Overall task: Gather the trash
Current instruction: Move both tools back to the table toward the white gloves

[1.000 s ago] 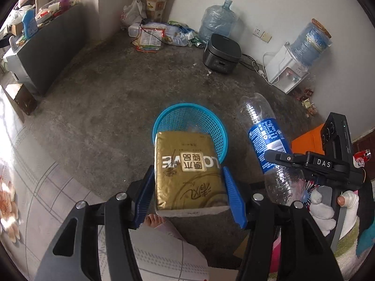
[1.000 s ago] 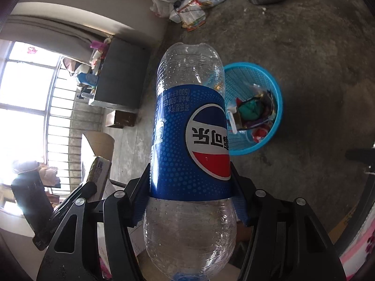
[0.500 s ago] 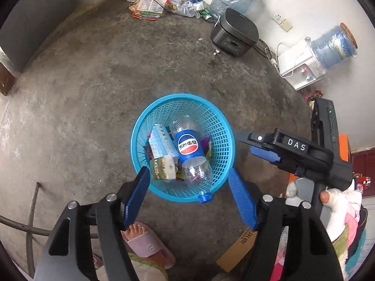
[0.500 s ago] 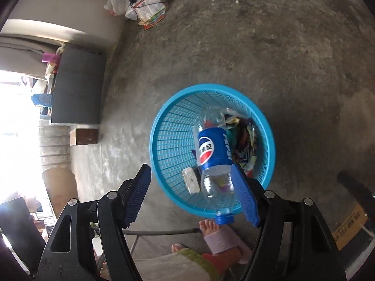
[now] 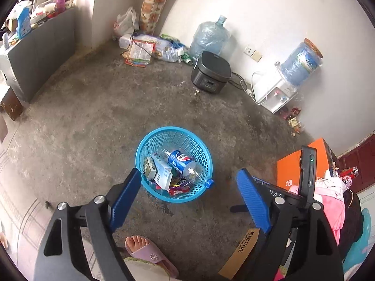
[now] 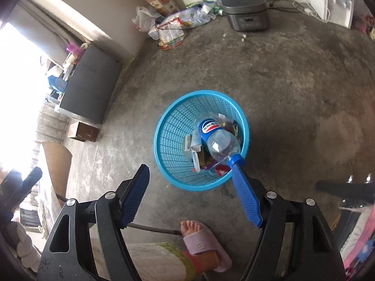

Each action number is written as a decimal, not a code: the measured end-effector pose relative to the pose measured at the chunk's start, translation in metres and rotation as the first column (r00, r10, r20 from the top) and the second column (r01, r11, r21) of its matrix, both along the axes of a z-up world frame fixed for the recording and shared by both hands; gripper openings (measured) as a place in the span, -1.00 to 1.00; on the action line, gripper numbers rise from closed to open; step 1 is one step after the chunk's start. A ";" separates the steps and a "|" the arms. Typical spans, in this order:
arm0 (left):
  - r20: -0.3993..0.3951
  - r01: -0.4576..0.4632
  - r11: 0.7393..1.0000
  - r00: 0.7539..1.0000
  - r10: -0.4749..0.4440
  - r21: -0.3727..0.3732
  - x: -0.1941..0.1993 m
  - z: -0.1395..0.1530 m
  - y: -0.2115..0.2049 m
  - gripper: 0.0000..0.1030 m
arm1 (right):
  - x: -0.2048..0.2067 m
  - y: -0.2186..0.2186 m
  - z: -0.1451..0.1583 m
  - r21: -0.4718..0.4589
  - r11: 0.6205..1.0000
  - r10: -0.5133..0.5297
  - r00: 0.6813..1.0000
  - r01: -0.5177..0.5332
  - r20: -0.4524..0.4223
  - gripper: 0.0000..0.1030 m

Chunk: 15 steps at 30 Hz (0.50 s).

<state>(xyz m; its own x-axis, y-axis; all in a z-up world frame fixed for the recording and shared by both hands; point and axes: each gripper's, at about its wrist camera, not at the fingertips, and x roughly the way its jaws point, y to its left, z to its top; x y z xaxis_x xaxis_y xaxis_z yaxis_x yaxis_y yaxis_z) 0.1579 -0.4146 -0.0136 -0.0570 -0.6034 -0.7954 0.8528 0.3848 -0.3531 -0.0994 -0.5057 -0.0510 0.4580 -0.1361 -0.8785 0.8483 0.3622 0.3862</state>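
left hand-held gripper (image 5: 187, 201): jaws just widened, nothing btwn
right hand-held gripper (image 6: 191, 194): same, empty
bottle (image 5: 185, 165): lying in basket (image 5: 145, 145) w/ box (image 5: 161, 172), mid floor

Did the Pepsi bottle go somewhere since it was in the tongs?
Yes. The Pepsi bottle dropped out of the right tongs, which have just been opening, down into the blue basket on the floor.

Bare floor (image 5: 98, 121) rings the basket (image 5: 150, 140); bottle (image 5: 185, 164) blocks its mouth
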 end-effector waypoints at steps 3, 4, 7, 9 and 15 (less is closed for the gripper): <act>0.037 -0.050 0.998 0.998 0.051 -0.040 -0.003 0.020 0.034 0.62 | 0.005 0.018 0.027 -0.109 0.992 0.061 0.998 -0.060 0.005 0.51; 0.044 -0.070 0.996 0.996 0.072 -0.055 -0.003 0.026 0.046 0.63 | 0.008 0.025 0.035 -0.146 0.986 0.084 0.996 -0.082 0.005 0.54; 0.059 -0.126 0.987 0.989 0.133 -0.100 -0.002 0.042 0.086 0.64 | 0.016 0.043 0.059 -0.237 0.962 0.145 0.989 -0.138 0.012 0.60; 0.079 -0.164 0.978 0.982 0.174 -0.128 -0.003 0.051 0.114 0.65 | 0.024 0.053 0.071 -0.273 0.946 0.190 0.982 -0.177 0.022 0.60; 0.114 -0.312 0.929 0.934 0.338 -0.199 0.004 0.070 0.201 0.65 | 0.049 0.082 0.096 -0.312 0.911 0.313 0.945 -0.271 0.093 0.60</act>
<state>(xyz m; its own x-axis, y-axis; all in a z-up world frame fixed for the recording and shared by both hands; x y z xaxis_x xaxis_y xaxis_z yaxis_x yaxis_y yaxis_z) 0.1615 -0.2138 0.0566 0.2727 -0.6993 -0.6608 0.7381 0.5927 -0.3225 -0.0502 -0.4239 0.0455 0.6298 -0.2180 -0.7455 0.6336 0.6994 0.3307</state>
